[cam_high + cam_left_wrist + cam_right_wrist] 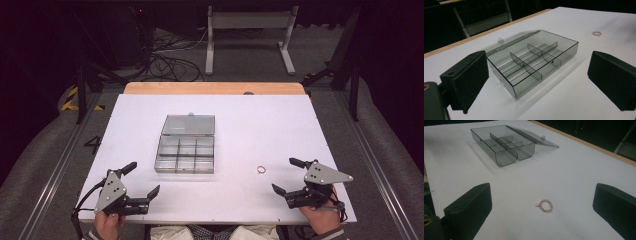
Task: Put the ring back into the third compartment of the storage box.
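I have my right gripper spread wide, lined up on the small pink beaded ring lying between its jaws. My left gripper, also wide open, faces the clear smoky plastic compartment box, lid flat behind, ready to receive.

— Organizer box: clear smoke-grey plastic, glossy, smooth; lid of the same see-through plastic.

— Agreed. Bench: matt white top, smooth, with a bare wood strip on the far edge.

— Ring: small pale pink beads, slight sheen, gold-coloured bits between them.

— Left hand-held gripper: matt black pads, finely textured. Right hand-held gripper: same, under a grey metal-looking plate.
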`<state>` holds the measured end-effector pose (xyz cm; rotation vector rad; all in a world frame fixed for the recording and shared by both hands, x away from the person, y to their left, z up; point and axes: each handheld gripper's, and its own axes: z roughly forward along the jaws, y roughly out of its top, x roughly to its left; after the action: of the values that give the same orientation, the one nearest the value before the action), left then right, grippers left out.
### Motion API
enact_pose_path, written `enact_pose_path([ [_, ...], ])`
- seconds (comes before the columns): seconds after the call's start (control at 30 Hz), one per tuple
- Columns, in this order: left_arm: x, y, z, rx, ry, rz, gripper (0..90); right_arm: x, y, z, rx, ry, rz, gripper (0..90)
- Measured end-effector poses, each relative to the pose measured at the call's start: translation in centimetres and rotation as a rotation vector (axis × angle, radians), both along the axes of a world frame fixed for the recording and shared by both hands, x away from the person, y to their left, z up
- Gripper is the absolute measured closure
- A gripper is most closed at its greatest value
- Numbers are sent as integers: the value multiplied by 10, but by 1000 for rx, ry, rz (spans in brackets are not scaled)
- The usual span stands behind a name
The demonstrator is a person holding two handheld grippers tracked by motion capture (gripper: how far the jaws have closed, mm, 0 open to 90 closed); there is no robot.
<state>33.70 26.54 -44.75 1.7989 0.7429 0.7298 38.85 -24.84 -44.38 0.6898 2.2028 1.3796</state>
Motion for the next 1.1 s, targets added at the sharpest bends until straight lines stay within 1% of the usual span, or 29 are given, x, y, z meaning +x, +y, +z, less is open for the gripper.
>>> enact_pose_path([
  [0.1, 0, 0, 0, 6, 2, 0, 39, 2, 2, 2, 4, 7, -1, 29],
  [0.13, 0, 0, 0, -1, 6, 0, 39, 3, 2, 3, 2, 2, 2, 30],
  [0.17, 1, 0, 0, 4, 1, 1, 39, 5, 4, 4, 4, 13, 0, 29],
  [0.3, 1, 0, 0, 7, 1, -2, 39, 9, 7, 6, -3, 16, 3, 29],
  [0.53, 1, 0, 0, 3, 3, -1, 39, 20, 16, 11, -9, 23, 15, 29],
  [0.7, 1, 0, 0, 3, 4, -3, 39, 29, 23, 13, -14, 36, 18, 29],
  [1.0, 1, 0, 0, 6, 3, -7, 39, 36, 27, 15, -16, 38, 20, 29],
  [1.1, 1, 0, 0, 4, 4, -7, 39, 38, 28, 15, -15, 45, 18, 30],
])
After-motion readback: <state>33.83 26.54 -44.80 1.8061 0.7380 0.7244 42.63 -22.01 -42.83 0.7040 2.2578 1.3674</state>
